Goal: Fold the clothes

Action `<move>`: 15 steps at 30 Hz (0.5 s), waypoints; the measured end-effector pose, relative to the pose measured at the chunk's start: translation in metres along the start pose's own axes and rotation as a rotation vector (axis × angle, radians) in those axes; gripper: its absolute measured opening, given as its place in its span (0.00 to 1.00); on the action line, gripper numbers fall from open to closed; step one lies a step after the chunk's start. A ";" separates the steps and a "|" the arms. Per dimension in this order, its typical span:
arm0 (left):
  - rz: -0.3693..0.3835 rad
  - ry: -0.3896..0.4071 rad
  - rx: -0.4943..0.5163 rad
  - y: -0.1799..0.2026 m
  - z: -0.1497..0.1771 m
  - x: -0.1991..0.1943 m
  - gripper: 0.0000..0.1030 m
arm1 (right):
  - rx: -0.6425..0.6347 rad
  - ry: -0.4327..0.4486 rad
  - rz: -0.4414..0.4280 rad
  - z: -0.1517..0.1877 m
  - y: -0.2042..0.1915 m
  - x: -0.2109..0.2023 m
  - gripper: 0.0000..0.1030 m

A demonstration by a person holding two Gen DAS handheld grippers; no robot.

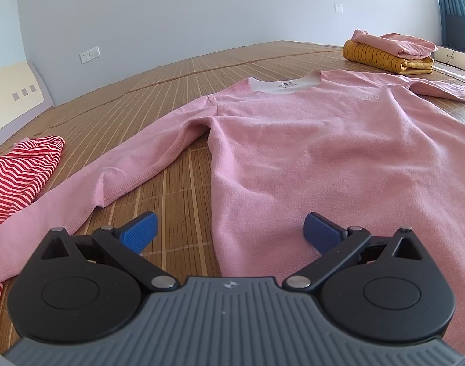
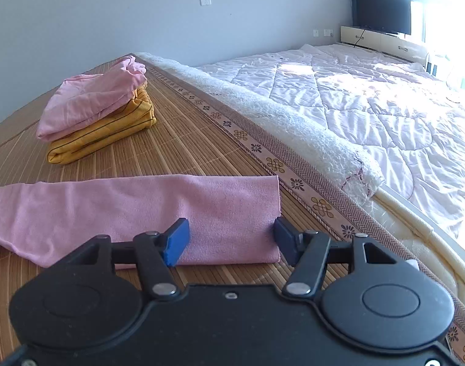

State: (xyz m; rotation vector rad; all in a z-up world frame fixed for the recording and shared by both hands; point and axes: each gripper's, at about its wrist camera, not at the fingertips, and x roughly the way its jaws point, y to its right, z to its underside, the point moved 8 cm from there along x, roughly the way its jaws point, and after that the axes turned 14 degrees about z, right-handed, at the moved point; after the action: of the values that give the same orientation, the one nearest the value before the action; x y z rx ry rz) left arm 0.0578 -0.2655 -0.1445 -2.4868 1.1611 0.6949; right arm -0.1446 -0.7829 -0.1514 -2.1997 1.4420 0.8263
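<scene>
- The left tool [image 1: 229, 233], jaws spread and empty, hovers over the pink top's [image 1: 308, 140] hem; pinching one layer only could drag it askew.
- The top lies flat, fleecy, neck away, on the bamboo mat [image 1: 159, 91].
- The right tool [image 2: 230, 238] gapes around its sleeve cuff [image 2: 232, 201]; the cuff may slip.

We see a plain pink fleece long-sleeved top [image 1: 308, 140] with a white neckband, a red-and-pink striped garment [image 1: 15, 180], a mustard folded cloth with thin dark stripes [image 2: 104, 134], and a brown slatted bamboo mat [image 2: 177, 149] bordered with dark flower motifs.
</scene>
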 end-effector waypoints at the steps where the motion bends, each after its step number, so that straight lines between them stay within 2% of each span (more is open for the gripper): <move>1: -0.002 0.000 0.002 0.000 0.000 0.000 1.00 | -0.013 0.008 0.008 0.000 -0.002 0.001 0.60; 3: -0.002 0.000 0.002 0.000 0.000 0.000 1.00 | -0.041 0.024 0.006 0.000 -0.006 0.001 0.51; 5: 0.000 0.000 -0.001 0.000 0.000 0.000 1.00 | -0.070 0.039 -0.010 0.000 -0.010 0.000 0.20; 7: 0.002 0.000 -0.003 -0.001 0.000 0.000 1.00 | -0.080 0.050 -0.036 0.000 -0.011 -0.001 0.11; 10: 0.002 -0.001 -0.004 -0.001 0.000 0.000 1.00 | -0.084 0.077 -0.053 -0.001 -0.013 -0.006 0.07; 12: 0.002 -0.002 -0.004 -0.001 0.000 0.001 1.00 | -0.070 0.103 -0.114 -0.004 -0.019 -0.018 0.07; 15: 0.003 -0.002 -0.005 -0.001 -0.001 0.000 1.00 | -0.065 0.174 -0.241 -0.013 -0.045 -0.059 0.07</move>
State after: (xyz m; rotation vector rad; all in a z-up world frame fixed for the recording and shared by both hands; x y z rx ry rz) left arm 0.0586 -0.2657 -0.1442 -2.4886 1.1638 0.7012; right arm -0.1179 -0.7324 -0.1030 -2.4863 1.2056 0.6208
